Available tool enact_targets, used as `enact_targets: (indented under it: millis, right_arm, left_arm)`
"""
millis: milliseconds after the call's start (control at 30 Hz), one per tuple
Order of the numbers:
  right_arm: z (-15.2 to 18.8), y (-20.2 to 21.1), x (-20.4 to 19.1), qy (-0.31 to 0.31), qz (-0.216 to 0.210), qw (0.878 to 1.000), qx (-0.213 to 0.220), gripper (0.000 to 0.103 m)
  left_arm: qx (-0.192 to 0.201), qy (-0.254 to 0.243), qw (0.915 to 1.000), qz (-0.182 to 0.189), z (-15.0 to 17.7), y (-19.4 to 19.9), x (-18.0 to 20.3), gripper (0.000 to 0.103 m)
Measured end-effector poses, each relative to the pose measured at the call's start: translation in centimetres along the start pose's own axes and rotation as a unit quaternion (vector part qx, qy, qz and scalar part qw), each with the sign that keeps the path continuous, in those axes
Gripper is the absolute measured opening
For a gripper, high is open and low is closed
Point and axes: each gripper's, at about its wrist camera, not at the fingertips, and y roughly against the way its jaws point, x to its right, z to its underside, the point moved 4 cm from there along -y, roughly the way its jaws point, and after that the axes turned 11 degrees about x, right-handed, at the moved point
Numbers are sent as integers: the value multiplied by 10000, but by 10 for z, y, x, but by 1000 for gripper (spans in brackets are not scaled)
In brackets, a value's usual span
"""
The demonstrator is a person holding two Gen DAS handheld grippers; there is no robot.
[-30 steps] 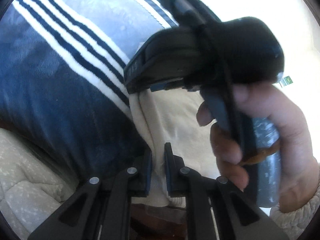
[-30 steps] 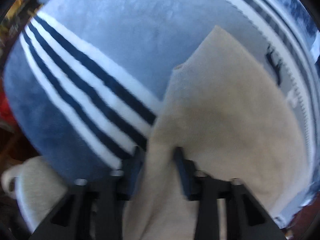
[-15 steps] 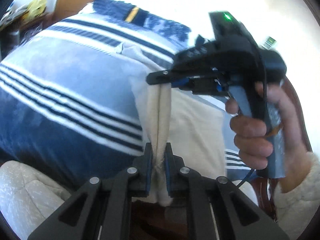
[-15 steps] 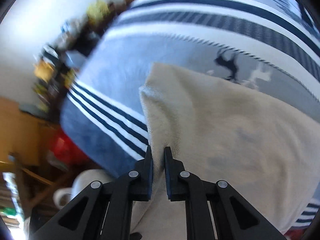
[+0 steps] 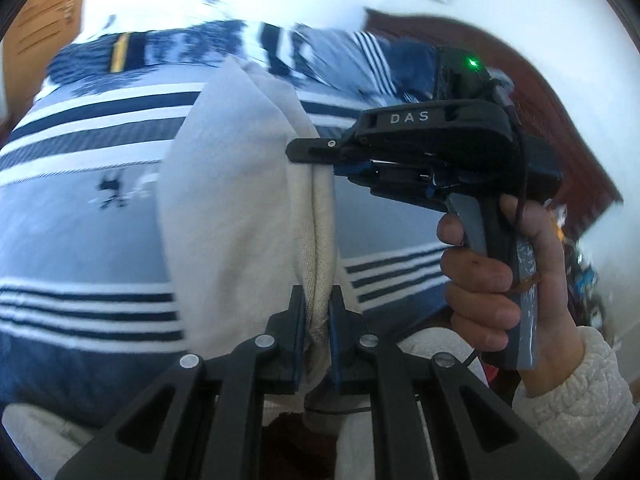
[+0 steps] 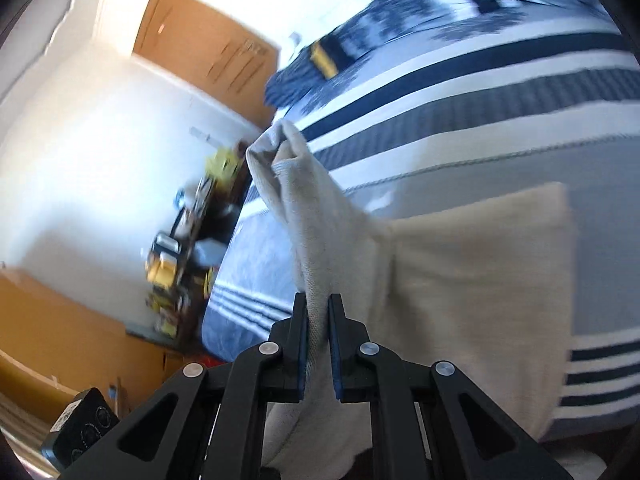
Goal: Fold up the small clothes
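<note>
While clamped tight on the top edge of the cream cloth (image 5: pixel 240 200), holds it up in front of the striped blanket (image 5: pixel 80 220) with the left gripper (image 5: pixel 317 296). Pinches a thick rolled hem between the two black fingers (image 5: pixel 298 320), blue pads pressing on both sides. Farther along the same edge, bites the cloth with the right gripper (image 5: pixel 312 156) too, jaws closed on it. Pulls the hem into a line from one gripper to the other. Hangs down left of that line in one wide soft sheet. Cannot tell if the bottom of it touches the blanket. Grips the grey handle of the right gripper with a hand (image 5: pixel 492 280) in a fluffy white sleeve (image 5: pixel 580 392). Shows a small green light (image 5: pixel 473 64) on top of that gripper and the letters DAS on its side. Behind it all, a dark wooden headboard (image 5: pixel 540 92) and a white wall.

From the right wrist, much the same: right gripper (image 6: pixel 318 304) closed on the cream cloth (image 6: pixel 480 280), pads pressed on a fold of it. Runs from there up to a bunched corner (image 6: pixel 276 144) ahead, and spreads out wide to the right over the striped blanket (image 6: pixel 480 100). Off to the left, a white wall, an orange-brown door (image 6: pixel 208 52), and a blurry shelf (image 6: pixel 188 248) of yellow and dark things, too smeared to name.
</note>
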Motion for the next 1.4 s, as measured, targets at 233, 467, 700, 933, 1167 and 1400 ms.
enact_targets:
  millis: [233, 467, 700, 933, 1167, 1400]
  right_arm:
    - [-1, 16, 100, -740, 213, 9967, 250, 9]
    - [23, 14, 163, -1456, 126, 9889, 269, 9]
    - [4, 26, 134, -249, 524, 9973, 447, 9]
    - [40, 13, 205, -1253, 775, 9890, 104, 36]
    - [9, 48, 167, -727, 557, 9924, 820, 54]
    - [-33, -7, 148, -263, 1085, 9929, 398, 54]
  left_arm:
    - [-807, -587, 9950, -89, 38, -79, 34, 10]
    - [-1080, -597, 9923, -117, 59, -105, 45, 10]
    - [-1277, -498, 9906, -50, 57, -121, 52, 11]
    - [-1912, 625, 9794, 186, 107, -129, 8, 37]
    - [-989, 950, 9903, -201, 73, -71, -50, 61]
    - [-982, 1473, 9826, -558, 74, -68, -95, 61]
